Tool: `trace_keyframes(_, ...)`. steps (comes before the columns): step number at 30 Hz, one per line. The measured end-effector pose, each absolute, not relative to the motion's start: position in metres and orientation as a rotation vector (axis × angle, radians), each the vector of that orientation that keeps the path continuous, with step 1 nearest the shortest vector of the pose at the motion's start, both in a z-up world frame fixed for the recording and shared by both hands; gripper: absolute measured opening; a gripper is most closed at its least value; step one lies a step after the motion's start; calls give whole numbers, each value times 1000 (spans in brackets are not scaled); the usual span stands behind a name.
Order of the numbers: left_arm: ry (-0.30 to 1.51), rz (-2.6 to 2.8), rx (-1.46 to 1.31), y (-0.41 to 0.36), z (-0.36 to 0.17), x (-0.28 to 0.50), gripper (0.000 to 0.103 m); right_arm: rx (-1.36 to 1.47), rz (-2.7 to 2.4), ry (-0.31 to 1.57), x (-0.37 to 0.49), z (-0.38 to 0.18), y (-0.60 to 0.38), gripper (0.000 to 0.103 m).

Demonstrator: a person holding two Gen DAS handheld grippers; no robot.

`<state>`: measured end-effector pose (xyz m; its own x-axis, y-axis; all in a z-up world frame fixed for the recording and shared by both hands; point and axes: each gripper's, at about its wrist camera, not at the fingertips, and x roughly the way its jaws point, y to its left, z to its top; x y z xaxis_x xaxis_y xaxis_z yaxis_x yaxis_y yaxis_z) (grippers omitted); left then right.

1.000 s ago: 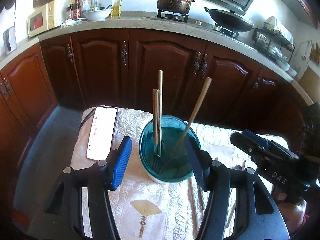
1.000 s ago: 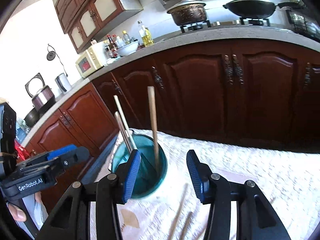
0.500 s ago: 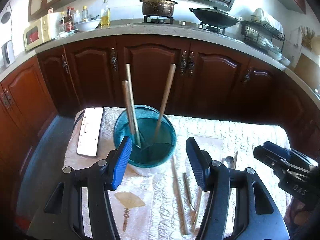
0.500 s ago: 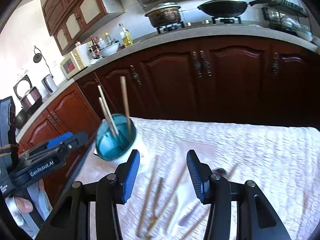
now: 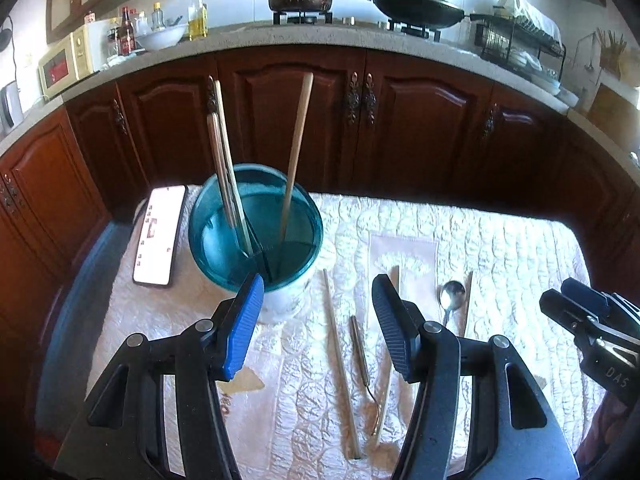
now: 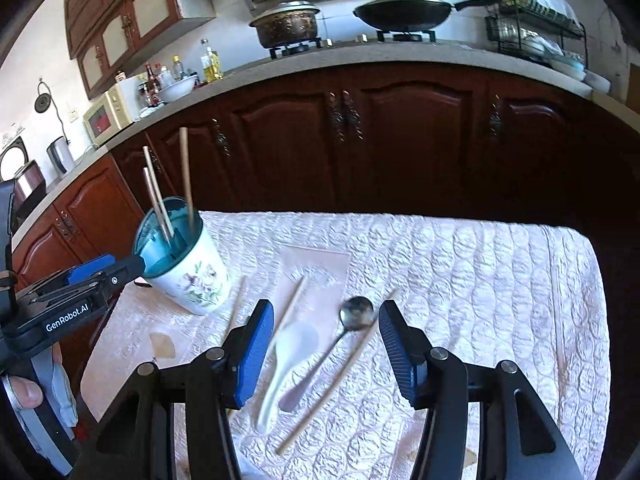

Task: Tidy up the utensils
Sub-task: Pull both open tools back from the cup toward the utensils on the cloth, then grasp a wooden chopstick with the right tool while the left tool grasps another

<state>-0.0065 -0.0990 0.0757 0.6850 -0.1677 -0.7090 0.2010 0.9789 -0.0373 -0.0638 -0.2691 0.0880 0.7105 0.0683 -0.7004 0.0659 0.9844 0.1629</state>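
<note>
A white flowered cup point(image 5: 280, 300) point(image 6: 196, 280) with a teal inside stands at the table's left and holds three wooden chopsticks point(image 5: 296, 152). My left gripper point(image 5: 318, 328) hovers open just right of the cup, above a loose chopstick point(image 5: 340, 360) and a thin metal utensil point(image 5: 360, 352). My right gripper point(image 6: 326, 344) hangs over a white ceramic spoon point(image 6: 288, 352), a metal spoon point(image 6: 356, 316) and another chopstick point(image 6: 340, 376). Its jaws are opening and nothing is pressed between them.
A phone point(image 5: 160, 236) lies left of the cup on the quilted white cloth point(image 6: 480, 280). Dark wooden cabinets point(image 5: 400, 128) run behind the table. A person's hand point(image 6: 24, 396) shows at the left edge of the right wrist view.
Both grippers have drawn away from the cup toward the right, so it sits farther left in both views. The loose utensils have come into view. The right jaws stand a little wider.
</note>
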Motion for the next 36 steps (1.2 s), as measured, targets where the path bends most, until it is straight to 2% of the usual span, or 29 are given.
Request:
trace_keyframes(17, 892, -263, -8, -94, 36, 10, 56, 205, -29, 875, -58, 49, -281, 53)
trace_keyframes(24, 998, -316, -63, -77, 5, 23, 56, 219, -35, 915, -51, 29, -290, 53)
trace_keyframes(31, 1055, -333, -56, -91, -23, 29, 55, 310, -29, 967, -31, -3, -308, 52)
trace_keyframes(34, 1073, -329, -54, -99, -34, 34, 55, 374, -14, 1004, -12, -20, -315, 37)
trace_keyframes(36, 1084, -321, -50, -103, -41, 39, 54, 414, -4, 1025, -2, -31, -317, 32)
